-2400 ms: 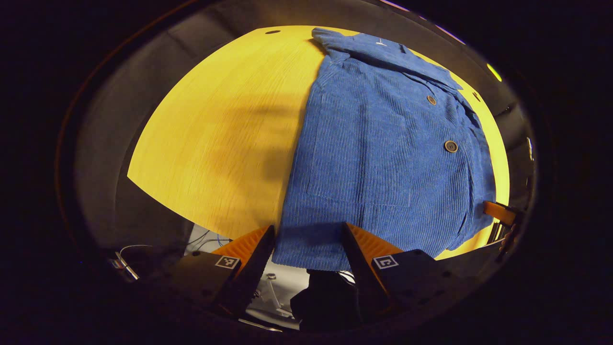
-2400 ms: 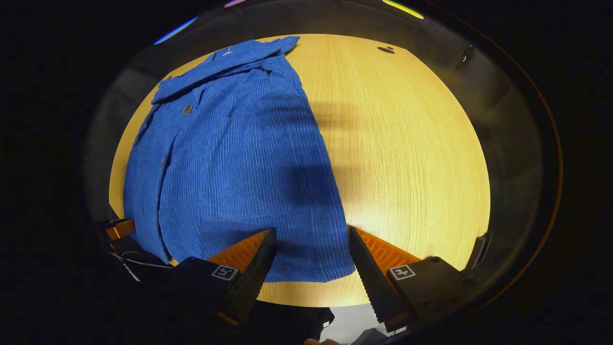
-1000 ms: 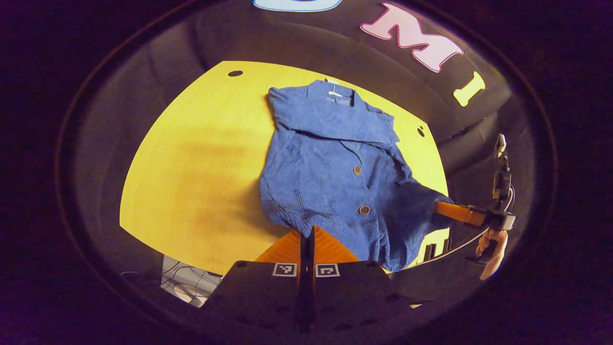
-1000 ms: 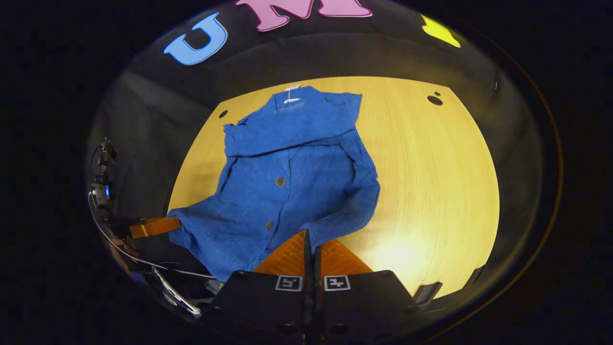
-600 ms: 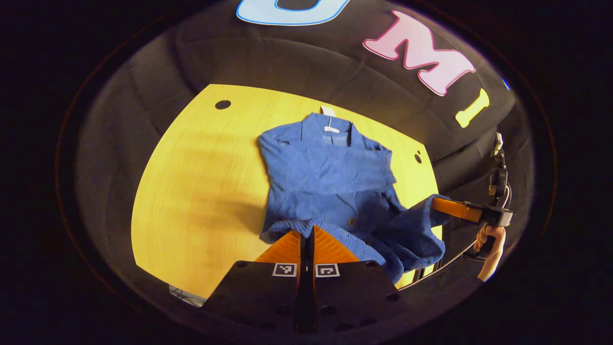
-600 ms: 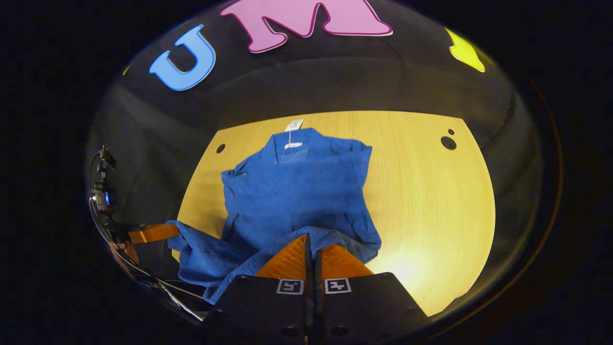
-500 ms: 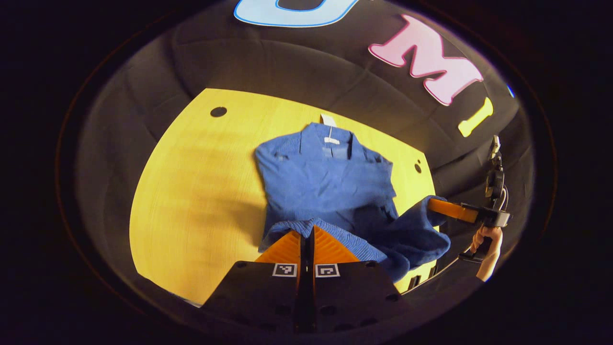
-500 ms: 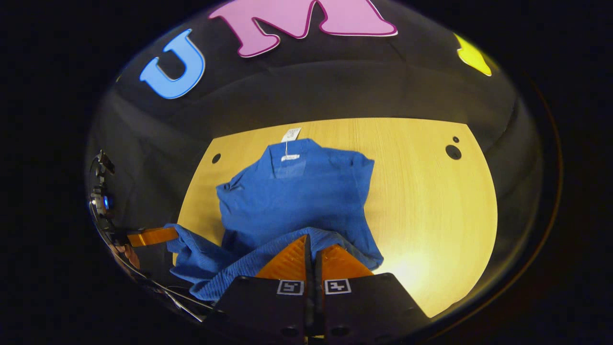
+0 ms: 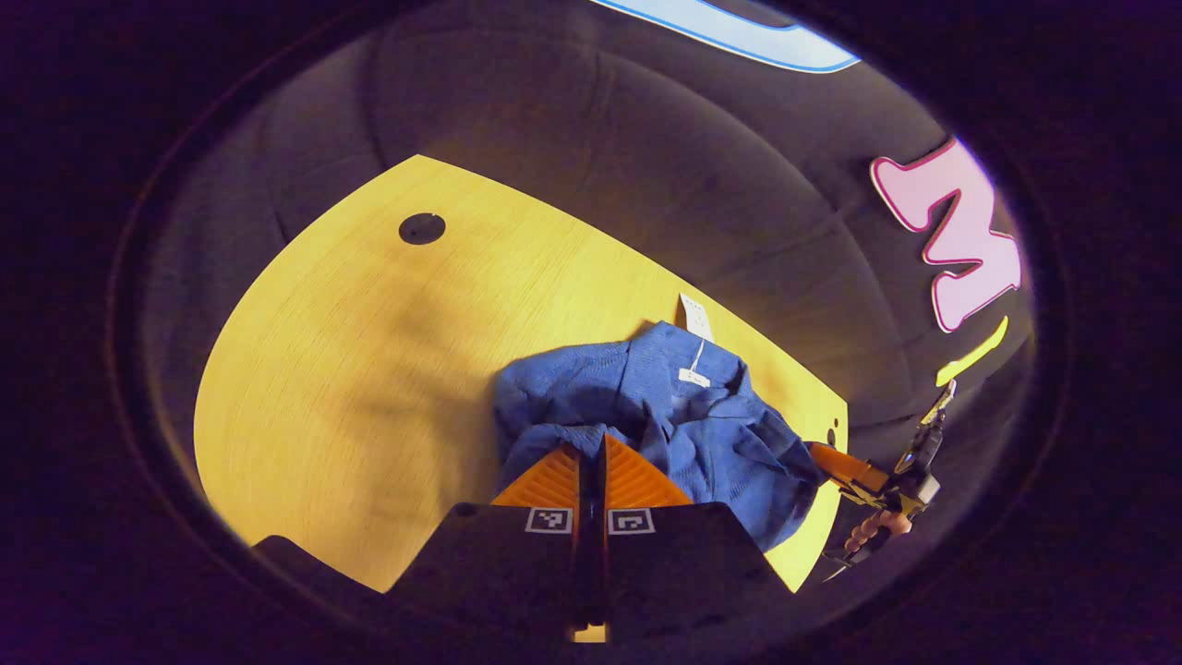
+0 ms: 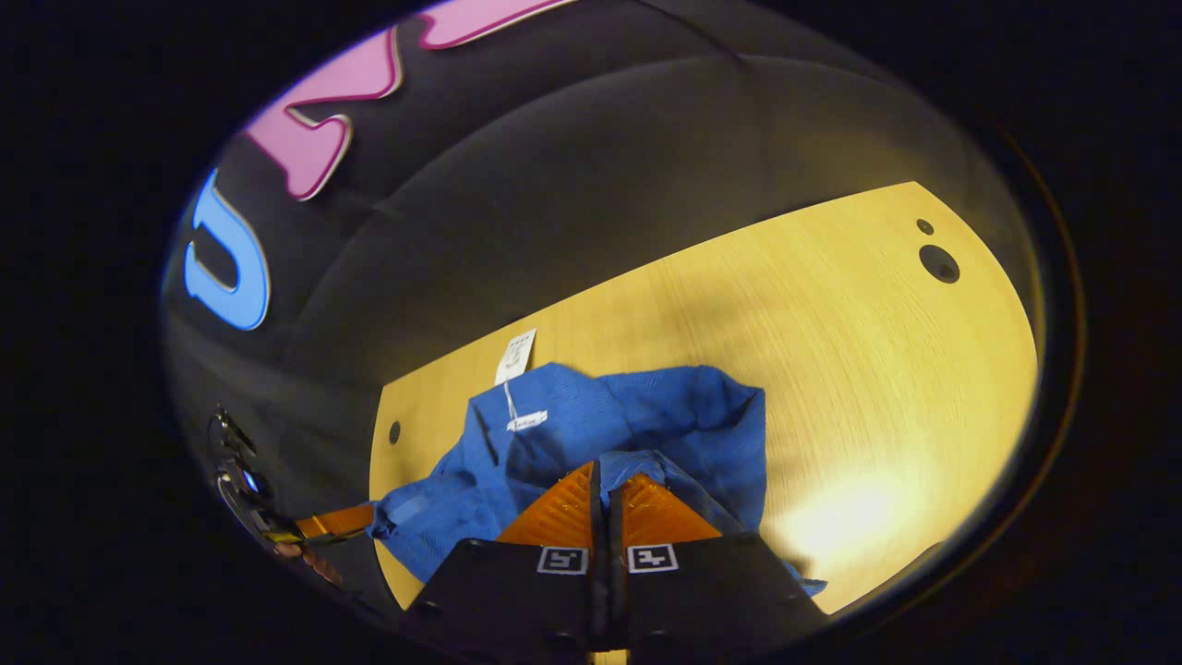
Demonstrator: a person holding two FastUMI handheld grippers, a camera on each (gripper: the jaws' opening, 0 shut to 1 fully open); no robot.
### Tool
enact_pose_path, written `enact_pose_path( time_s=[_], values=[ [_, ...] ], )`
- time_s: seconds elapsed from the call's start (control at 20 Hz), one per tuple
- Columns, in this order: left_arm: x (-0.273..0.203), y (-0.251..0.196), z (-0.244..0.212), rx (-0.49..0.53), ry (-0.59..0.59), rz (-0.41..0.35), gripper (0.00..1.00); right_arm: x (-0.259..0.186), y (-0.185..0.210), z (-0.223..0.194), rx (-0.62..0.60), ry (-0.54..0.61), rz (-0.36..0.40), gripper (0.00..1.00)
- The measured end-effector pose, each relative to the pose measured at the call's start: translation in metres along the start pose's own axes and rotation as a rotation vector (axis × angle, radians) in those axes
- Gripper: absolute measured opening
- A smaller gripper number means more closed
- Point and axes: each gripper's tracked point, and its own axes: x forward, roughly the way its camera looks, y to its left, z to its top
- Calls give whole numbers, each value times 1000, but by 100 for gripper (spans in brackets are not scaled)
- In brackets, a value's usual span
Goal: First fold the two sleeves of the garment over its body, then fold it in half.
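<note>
A blue corduroy jacket lies bunched on the yellow wooden table, its collar and white tag toward the far edge. My left gripper is shut on a corner of the jacket's hem, held over the collar end. In the right gripper view the jacket is doubled over, and my right gripper is shut on the hem's other corner. The right gripper also appears at the far right of the left gripper view with a hand behind it; the left gripper shows at the lower left of the right gripper view.
Round cable holes sit near the table's far corners. Black cloth wall rises just behind the table's far edge. Bare tabletop stretches to the left of the jacket in the left gripper view and to the right in the right gripper view.
Both grippers closed on the hem's corners, lifted it and carried it forward over the jacket toward the collar. The jacket now lies doubled and bunched near the far edge.
</note>
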Motion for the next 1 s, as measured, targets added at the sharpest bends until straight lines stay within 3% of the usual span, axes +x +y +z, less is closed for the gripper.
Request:
enact_pose_path(
  time_s=[0.15,0.25,0.35,0.4,0.45,0.5,0.55,0.6,0.85,0.9,1.0],
  values=[
    [16,4,10,9,-17,-5,0,12,-4,18,79,-69,24,1],
    [23,19,8,-65,-7,-7,0,19,-10,16,180,-27,23,7],
    [25,25,5,-196,-4,-59,0,21,-16,9,162,-11,32,53],
    [14,26,11,-249,-31,-109,7,14,-18,15,131,-32,38,75],
    [19,30,20,-280,-86,-114,34,16,-19,19,106,-57,38,83],
    [12,40,34,-291,-159,-71,61,12,-21,26,93,-90,30,97],
    [17,49,42,-293,-210,-22,88,7,-24,33,89,-121,19,97],
    [12,49,48,-273,-255,-10,83,3,-23,41,85,-153,18,97],
    [-15,33,46,-90,-321,67,85,-29,-10,57,10,-253,14,97],
    [-18,26,44,-50,-333,72,81,-35,-7,61,-8,-271,12,97],
    [-27,6,39,25,-346,63,85,-49,2,61,-51,-295,13,97]
  ],
)
